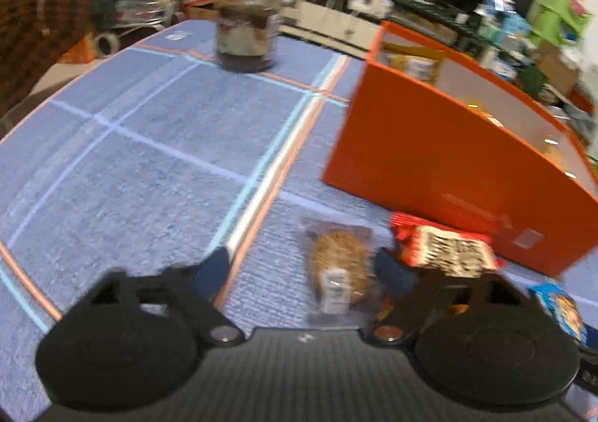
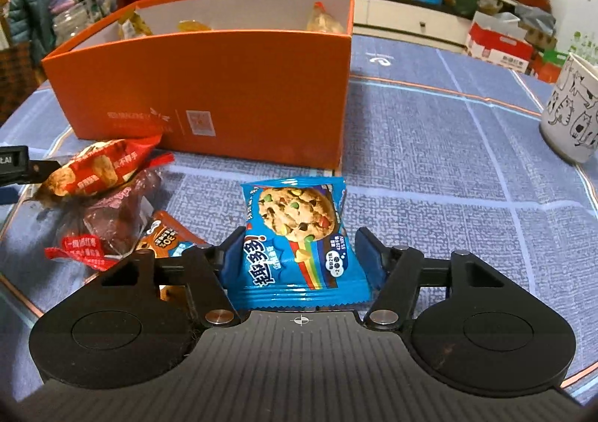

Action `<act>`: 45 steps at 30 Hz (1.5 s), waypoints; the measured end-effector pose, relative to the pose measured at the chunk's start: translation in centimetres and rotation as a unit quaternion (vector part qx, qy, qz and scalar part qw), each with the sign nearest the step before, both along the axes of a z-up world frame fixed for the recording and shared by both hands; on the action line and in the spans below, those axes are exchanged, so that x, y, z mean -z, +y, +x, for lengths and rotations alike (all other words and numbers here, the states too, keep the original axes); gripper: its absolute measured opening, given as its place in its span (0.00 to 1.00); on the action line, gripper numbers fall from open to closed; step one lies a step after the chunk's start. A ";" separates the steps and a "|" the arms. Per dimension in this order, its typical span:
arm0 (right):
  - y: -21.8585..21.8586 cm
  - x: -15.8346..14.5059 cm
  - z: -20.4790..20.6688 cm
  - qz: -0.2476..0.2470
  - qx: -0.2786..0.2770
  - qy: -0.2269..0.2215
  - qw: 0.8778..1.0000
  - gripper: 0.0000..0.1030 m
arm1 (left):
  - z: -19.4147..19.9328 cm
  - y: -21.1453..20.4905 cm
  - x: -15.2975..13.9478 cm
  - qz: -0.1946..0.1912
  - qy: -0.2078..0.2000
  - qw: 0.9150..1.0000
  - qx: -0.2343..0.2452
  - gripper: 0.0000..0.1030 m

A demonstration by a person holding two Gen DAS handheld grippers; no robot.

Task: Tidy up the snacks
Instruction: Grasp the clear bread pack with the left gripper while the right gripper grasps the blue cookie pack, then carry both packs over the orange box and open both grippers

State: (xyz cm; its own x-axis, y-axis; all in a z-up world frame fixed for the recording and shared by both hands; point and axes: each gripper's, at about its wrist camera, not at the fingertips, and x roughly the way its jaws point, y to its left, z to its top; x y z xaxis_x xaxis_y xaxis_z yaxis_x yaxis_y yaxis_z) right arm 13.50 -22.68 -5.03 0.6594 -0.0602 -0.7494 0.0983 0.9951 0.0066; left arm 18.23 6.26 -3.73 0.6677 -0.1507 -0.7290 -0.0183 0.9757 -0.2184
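Note:
An open orange box (image 2: 209,85) stands on the blue tablecloth with a few snacks inside; it also shows in the left wrist view (image 1: 441,164). My right gripper (image 2: 301,253) is open, its fingers either side of a blue cookie packet (image 2: 299,235) lying on the cloth. My left gripper (image 1: 304,268) is open above the cloth, with a clear-wrapped brown cookie (image 1: 338,268) between its fingers near the right one. A red and white snack packet (image 1: 444,250) lies against the box front. In the right wrist view, a red packet (image 2: 93,168), a clear packet with dark snack (image 2: 112,220) and an orange packet (image 2: 168,239) lie at left.
A glass jar (image 1: 248,22) stands at the far side of the table. A white mug with cat drawings (image 2: 572,115) stands at the right edge. The blue packet's corner shows at the left wrist view's right edge (image 1: 560,310). Cluttered shelves and boxes lie beyond the table.

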 end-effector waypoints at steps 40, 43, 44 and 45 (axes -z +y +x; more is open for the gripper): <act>3.4 -7.1 -5.8 -0.037 -0.077 -0.124 0.989 0.39 | -5.5 0.5 -6.8 0.026 -0.112 0.987 0.109 0.30; 3.6 -7.6 -6.1 -0.036 -0.080 -0.133 0.987 0.39 | -5.7 0.2 -7.2 0.021 -0.118 0.986 0.116 0.30; 3.7 -7.7 -6.2 -0.036 -0.081 -0.136 0.987 0.39 | -5.7 0.1 -7.3 0.018 -0.120 0.986 0.119 0.30; 3.7 -7.9 -6.3 -0.037 -0.082 -0.138 0.986 0.39 | -5.8 0.1 -7.5 0.017 -0.122 0.985 0.119 0.30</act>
State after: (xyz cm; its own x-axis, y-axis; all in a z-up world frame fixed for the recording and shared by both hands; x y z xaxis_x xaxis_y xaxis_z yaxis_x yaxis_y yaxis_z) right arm 7.22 -19.01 2.85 0.8426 0.0177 -0.5383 -0.0605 0.9963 -0.0619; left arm 12.47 6.33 3.75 0.7721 -0.3029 -0.5586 0.2617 0.9526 -0.1549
